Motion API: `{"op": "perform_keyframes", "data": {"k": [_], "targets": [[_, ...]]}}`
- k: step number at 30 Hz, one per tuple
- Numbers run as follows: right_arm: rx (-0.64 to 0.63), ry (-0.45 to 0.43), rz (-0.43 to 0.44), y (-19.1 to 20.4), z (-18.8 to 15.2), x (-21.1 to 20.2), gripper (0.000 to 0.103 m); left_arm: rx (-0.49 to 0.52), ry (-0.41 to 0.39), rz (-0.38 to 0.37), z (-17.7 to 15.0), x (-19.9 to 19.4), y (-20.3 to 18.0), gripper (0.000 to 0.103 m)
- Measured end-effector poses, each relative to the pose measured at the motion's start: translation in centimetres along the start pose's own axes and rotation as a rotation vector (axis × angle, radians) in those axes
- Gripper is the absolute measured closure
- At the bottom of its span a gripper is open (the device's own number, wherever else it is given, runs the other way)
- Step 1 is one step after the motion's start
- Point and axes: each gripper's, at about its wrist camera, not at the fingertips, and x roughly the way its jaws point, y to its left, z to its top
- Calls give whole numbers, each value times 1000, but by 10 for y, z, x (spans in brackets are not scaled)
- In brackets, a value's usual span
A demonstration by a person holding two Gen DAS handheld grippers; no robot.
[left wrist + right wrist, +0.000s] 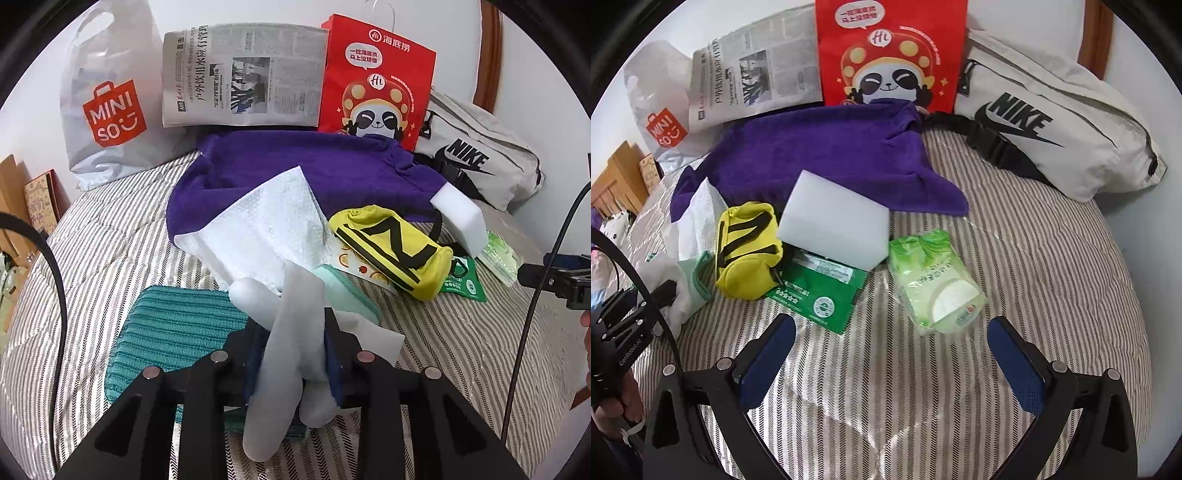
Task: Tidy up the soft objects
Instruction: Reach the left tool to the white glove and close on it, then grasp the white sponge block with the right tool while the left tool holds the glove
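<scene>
Progress was early — your left hand-held gripper held white foam sheet; right hand-held gripper gaped wide, sponge and pouch unsorted on bed.

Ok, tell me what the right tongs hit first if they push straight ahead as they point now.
Probably the green tissue pack: it lies just ahead of the open right tongs, slightly right of centre, with only bare striped bedding between. Depth is hard to judge; they may meet the bedding first.
</scene>
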Motion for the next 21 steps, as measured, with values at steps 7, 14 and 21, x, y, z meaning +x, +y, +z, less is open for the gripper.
{"op": "perform_keyframes", "data": {"k": [7,14,21], "targets": [[-17,-7,-18,2,-2,0,0,13,5,14,0,3,-3,74],[-21,-9,-44,-5,-1,3,0,2,-12,34,-1,-1,0,82],[-31,-50,-14,-7,14,6,0,7,-2,38,-1,0,-1,81]]}}
